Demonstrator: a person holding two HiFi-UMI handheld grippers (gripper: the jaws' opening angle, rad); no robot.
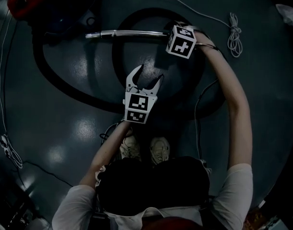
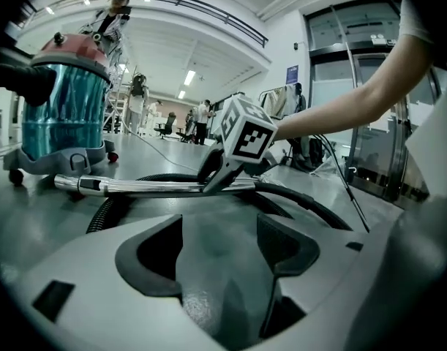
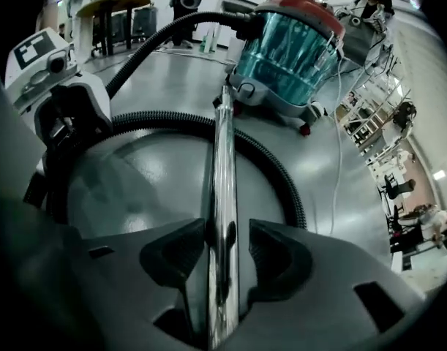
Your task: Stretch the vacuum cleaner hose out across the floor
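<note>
A red-topped vacuum cleaner (image 1: 24,1) with a teal drum (image 3: 289,50) stands at the far left. Its black ribbed hose (image 1: 64,87) lies in loops on the dark floor. The hose leads into a chrome tube (image 1: 127,33) lying flat. My right gripper (image 1: 169,32) is shut on that tube's near end. In the right gripper view the chrome tube (image 3: 223,167) runs straight between the pads (image 3: 181,251). My left gripper (image 1: 150,72) hovers inside the hose loop, open and holding nothing. In the left gripper view the tube (image 2: 150,187) lies ahead of the open jaws.
A white cord bundle (image 1: 234,37) lies at the far right and thin white cables (image 1: 5,143) trail along the left. A black cable (image 1: 199,109) runs beside my shoes (image 1: 146,149). People and racks stand far off across the hall (image 2: 201,115).
</note>
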